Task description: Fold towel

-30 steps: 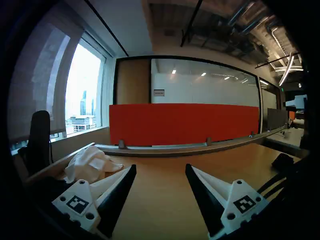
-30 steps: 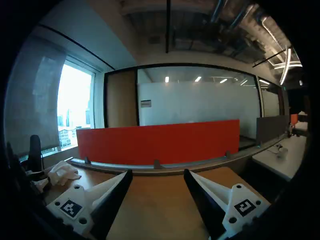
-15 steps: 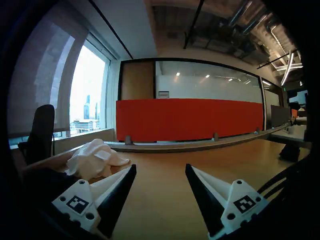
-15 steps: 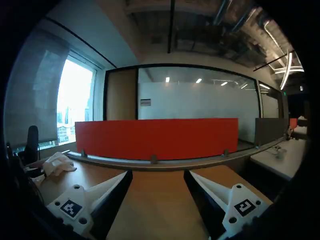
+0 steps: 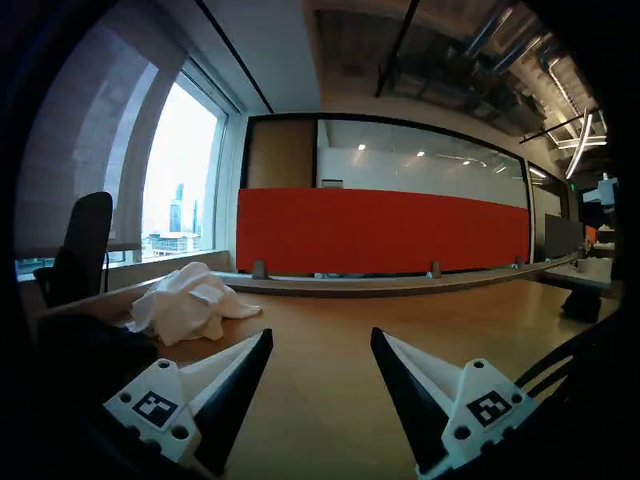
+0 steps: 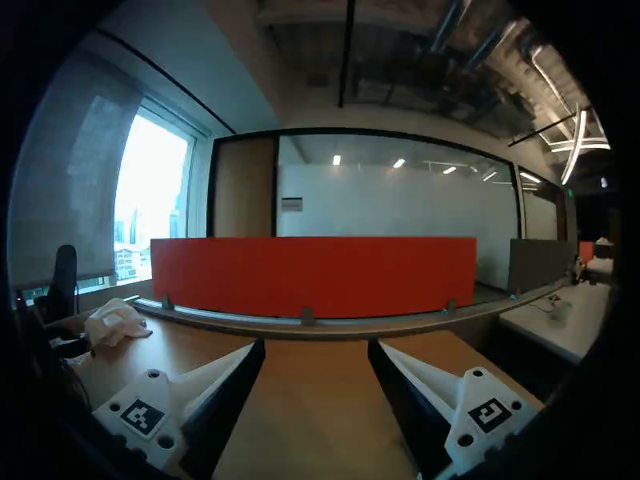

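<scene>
A crumpled white towel [image 5: 190,302] lies in a heap on the wooden desk [image 5: 336,336], ahead and to the left in the left gripper view. The same towel [image 6: 114,323] appears small at the far left in the right gripper view. My left gripper [image 5: 320,340] is open just above the desk, nothing between its fingers, with the towel off to the left of its left fingertip. My right gripper [image 6: 316,348] is also open and empty, low over the desk [image 6: 312,400] and well to the right of the towel.
A red divider panel [image 5: 376,230] runs along the desk's far edge. A black chair [image 5: 80,256] stands at the left by the window. A dark object [image 5: 582,302] sits on the desk at the right. A white desk [image 6: 560,316] lies off to the right.
Both grippers have dropped lower toward the desk and levelled out. The towel now sits a little higher and larger in the left gripper view. Both stay open.
</scene>
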